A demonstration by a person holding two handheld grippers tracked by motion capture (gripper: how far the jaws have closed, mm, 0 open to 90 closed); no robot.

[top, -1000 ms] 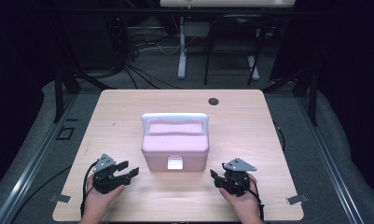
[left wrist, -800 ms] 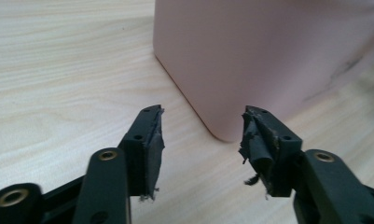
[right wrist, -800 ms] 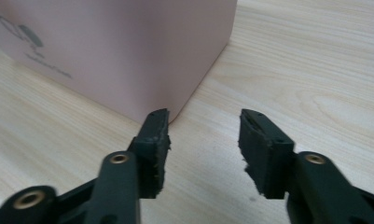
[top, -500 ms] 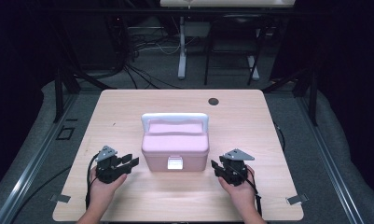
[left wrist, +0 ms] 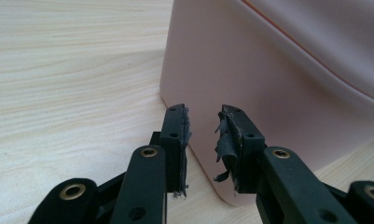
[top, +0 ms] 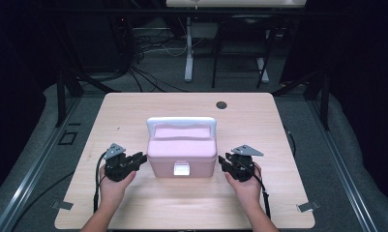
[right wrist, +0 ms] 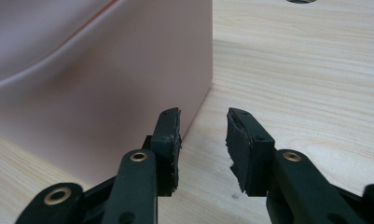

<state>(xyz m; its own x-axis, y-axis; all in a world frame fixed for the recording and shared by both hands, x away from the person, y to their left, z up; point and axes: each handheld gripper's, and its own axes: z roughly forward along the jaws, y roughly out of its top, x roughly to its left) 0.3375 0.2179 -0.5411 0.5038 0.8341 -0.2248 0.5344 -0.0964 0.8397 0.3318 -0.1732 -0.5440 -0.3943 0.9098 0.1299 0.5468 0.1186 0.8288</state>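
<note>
**A:** Why have you parked a claw on each side of the pink storage box (top: pixel 182 150)?

**B:** My guess is that the work here is on the box itself, opening it or lifting it, so I want one claw per flank. It stands shut near the middle of the table (top: pixel 133 104), white carry handle (top: pixel 181 122) folded flat over the lid and the white latch (top: pixel 181 168) facing me. My left claw (top: pixel 139 158) sits just beside the box's left wall, down at its front corner; my right claw (top: pixel 222 160) mirrors it at the right wall.

**A:** Are they holding anything?

**B:** No. Both have just been closing, yet each still stands partly apart with nothing pinched. In the left gripper view the gap of my left claw (left wrist: pixel 204 140) frames the rounded lower corner of the box (left wrist: pixel 287 93), close ahead but untouched. In the right gripper view my right claw (right wrist: pixel 202 140) lines up with the box's vertical edge: one pad sits before the pink wall (right wrist: pixel 105 93), the other over bare wood.

**A:** Why so low?

**B:** I judge the base corners give a firmer purchase than the sloped lid, and steadying both sides stops the box sliding when the latch is worked

**A:** Anything else near it?

**B:** A dark cable hole (top: pixel 221 105) beyond the box, well apart from it
</note>
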